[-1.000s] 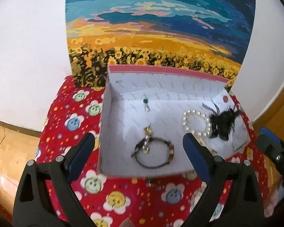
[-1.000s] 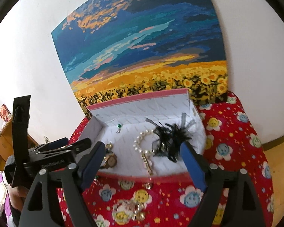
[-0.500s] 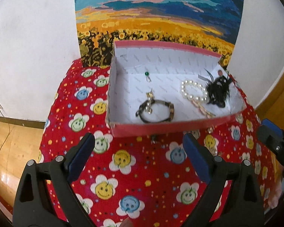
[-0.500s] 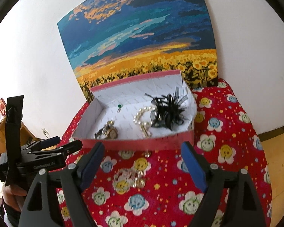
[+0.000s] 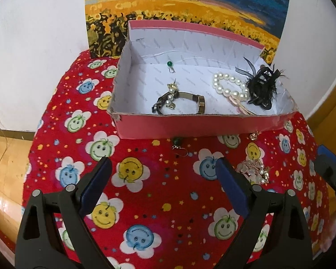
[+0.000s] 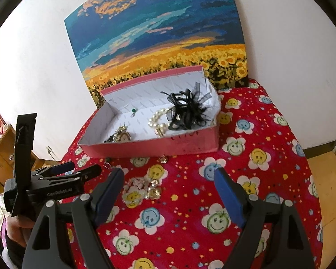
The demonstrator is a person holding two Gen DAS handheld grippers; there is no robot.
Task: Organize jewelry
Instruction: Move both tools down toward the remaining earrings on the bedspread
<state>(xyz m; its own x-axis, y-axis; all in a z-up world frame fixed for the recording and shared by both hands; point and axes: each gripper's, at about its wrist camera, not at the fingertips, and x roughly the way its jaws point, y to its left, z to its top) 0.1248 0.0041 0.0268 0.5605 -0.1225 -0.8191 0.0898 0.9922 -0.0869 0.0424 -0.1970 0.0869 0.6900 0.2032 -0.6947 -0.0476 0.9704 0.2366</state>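
1. The left gripper (image 5: 163,179) has its jaws spread wide with nothing between them, only the smiley-flower cloth (image 5: 145,201) below. Empty and angled down, it looks ready to pick something up.
2. The right gripper (image 6: 168,188) is likewise wide open and empty, over the same red cloth.
3. Just beyond the left jaws lies a green-bead earring (image 5: 179,146), loose on the cloth and close to the box front.
4. Off the left gripper's right jaw, and just ahead of the right gripper's left jaw, sits a tangled cluster of gold and silver jewelry (image 6: 145,185). A small gold piece (image 5: 254,135) lies farther out, at the box wall.
5. Beyond both grippers stands the open pink cardboard box (image 5: 190,127), its low front wall facing the jaws, likely for easy dropping in. Inside lie a dark bangle (image 5: 181,103), a pearl bracelet (image 5: 229,85), a black feather hair clip (image 5: 263,87) and a green stud (image 5: 169,63).
6. A sunflower painting (image 6: 159,40) leans against the wall behind the box.
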